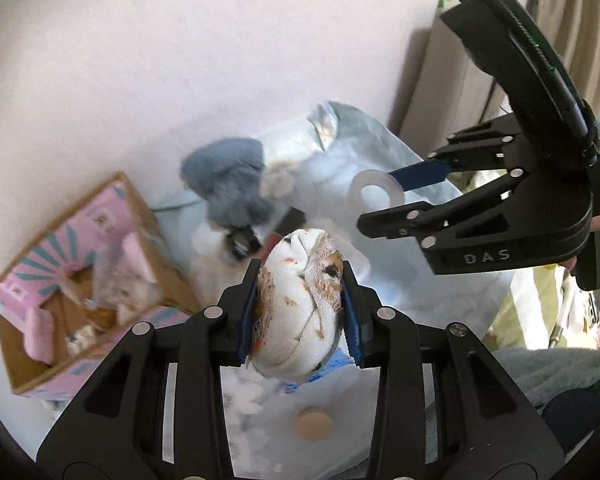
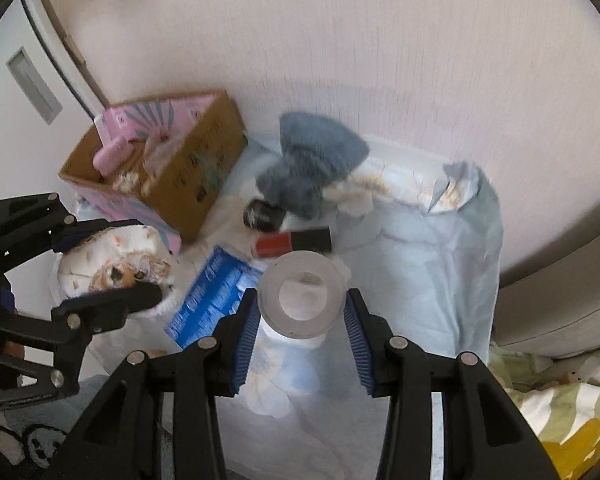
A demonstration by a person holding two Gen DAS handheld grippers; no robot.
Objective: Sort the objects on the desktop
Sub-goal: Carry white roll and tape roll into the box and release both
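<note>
A: Entry, left gripper [image 1: 300,312]. Blue pads clamped on a white stuffed fabric toy [image 1: 300,304], one pad on each flank. Toy is rounded, off-white, small orange flecks, a frayed orange-brown patch with a dark spot near the top right. Held clear above the pale blue cloth [image 1: 440,280]

B: Long axis?

A: In the left wrist view it runs roughly along the fingers, far end just past the tips, near end bulging below the pads. In the right wrist view the same toy [image 2: 116,260] lies across, patch toward the middle of the frame

B: Right gripper [image 2: 302,320]?

A: Jaws closed in on a clear tape roll [image 2: 302,300], pads against its opposite sides. Roll translucent, ring-shaped, its hole facing the camera. Lifted off the cloth [image 2: 420,260]

B: Surroundings?

A: Open cardboard box with pink print [image 2: 160,172] at the left by the wall. Grey fuzzy item [image 2: 312,168] beyond, a red and black cylinder [image 2: 292,242] and a blue packet [image 2: 212,292] lying flat on the cloth. Both views blurred; print unreadable
</note>
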